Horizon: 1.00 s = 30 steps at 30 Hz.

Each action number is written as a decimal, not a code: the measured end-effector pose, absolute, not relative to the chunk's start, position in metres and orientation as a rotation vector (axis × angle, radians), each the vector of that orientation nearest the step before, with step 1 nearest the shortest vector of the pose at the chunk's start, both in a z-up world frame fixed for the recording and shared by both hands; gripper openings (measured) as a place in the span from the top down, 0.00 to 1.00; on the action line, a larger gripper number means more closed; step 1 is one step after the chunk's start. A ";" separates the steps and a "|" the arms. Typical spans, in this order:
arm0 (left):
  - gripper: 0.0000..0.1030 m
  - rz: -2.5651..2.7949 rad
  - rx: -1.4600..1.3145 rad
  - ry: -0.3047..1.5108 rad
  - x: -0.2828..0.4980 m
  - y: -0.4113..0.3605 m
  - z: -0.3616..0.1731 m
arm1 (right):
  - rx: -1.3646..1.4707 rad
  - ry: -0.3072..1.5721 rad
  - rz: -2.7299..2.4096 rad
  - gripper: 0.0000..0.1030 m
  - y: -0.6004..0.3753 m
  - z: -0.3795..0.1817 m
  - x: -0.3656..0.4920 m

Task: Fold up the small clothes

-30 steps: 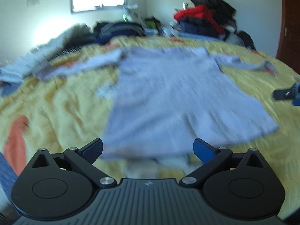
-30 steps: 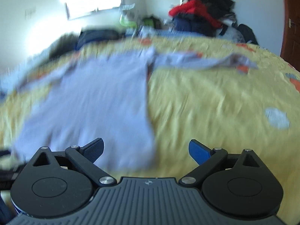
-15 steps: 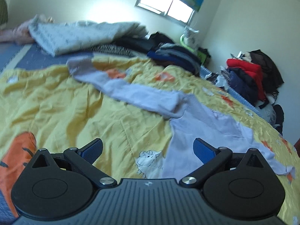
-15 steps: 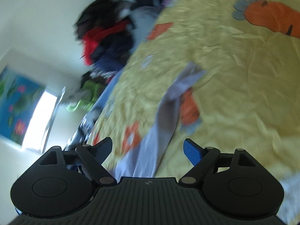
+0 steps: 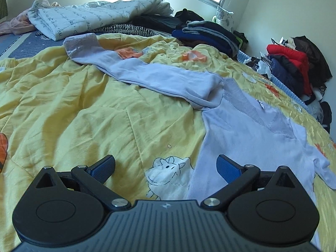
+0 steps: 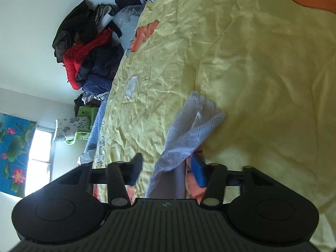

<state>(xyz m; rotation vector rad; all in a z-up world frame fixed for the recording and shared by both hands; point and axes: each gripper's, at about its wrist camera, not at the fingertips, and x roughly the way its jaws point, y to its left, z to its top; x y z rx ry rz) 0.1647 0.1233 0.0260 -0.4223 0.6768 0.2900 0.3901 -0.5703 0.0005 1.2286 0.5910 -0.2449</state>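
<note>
A lavender long-sleeved top lies spread on the yellow quilt. One sleeve stretches away to a lace cuff. My left gripper is open, low over the quilt at the top's side edge, its right pad above the cloth. In the right wrist view the picture is rolled sideways. The other sleeve's lace cuff runs between the jaws of my right gripper, which are closing. The blue pad is against the cloth, while quilt still shows between the cloth and the other finger.
A folded white blanket and a stack of dark clothes lie at the bed's far side. A heap with a red jacket sits by the wall, the same heap near a green stool.
My left gripper swung from facing the whole top to its left side and sleeve. My right gripper rolled sideways, moved to the other sleeve's lace cuff, and its jaws narrowed around it.
</note>
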 end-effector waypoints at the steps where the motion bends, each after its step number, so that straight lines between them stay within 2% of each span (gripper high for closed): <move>1: 0.00 0.289 -0.413 0.678 0.166 0.122 0.026 | 1.218 0.598 -0.250 0.64 -0.571 0.000 0.393; 4: 0.00 0.285 -0.396 0.689 0.168 0.120 0.025 | 1.208 0.616 -0.268 0.66 -0.574 -0.002 0.395; 5: 0.00 0.287 -0.397 0.693 0.168 0.121 0.025 | 1.205 0.615 -0.271 0.77 -0.574 -0.003 0.396; 7: 0.00 0.290 -0.402 0.696 0.168 0.123 0.025 | 1.194 0.608 -0.270 0.90 -0.573 -0.002 0.395; 9: 0.00 0.294 -0.413 0.689 0.166 0.127 0.026 | 1.147 0.589 -0.273 0.95 -0.570 0.004 0.396; 15: 0.00 0.285 -0.461 0.645 0.157 0.142 0.035 | 0.922 0.507 -0.185 0.94 -0.532 0.053 0.395; 22: 0.00 0.186 -0.664 0.523 0.139 0.164 0.052 | 0.658 0.543 0.349 0.94 -0.366 0.113 0.382; 26: 0.00 0.055 -0.825 0.495 0.128 0.174 0.050 | 0.575 0.646 0.656 0.94 -0.252 0.104 0.365; 30: 0.00 -0.049 -0.933 0.500 0.120 0.179 0.043 | 0.498 0.822 0.793 0.94 -0.165 0.058 0.345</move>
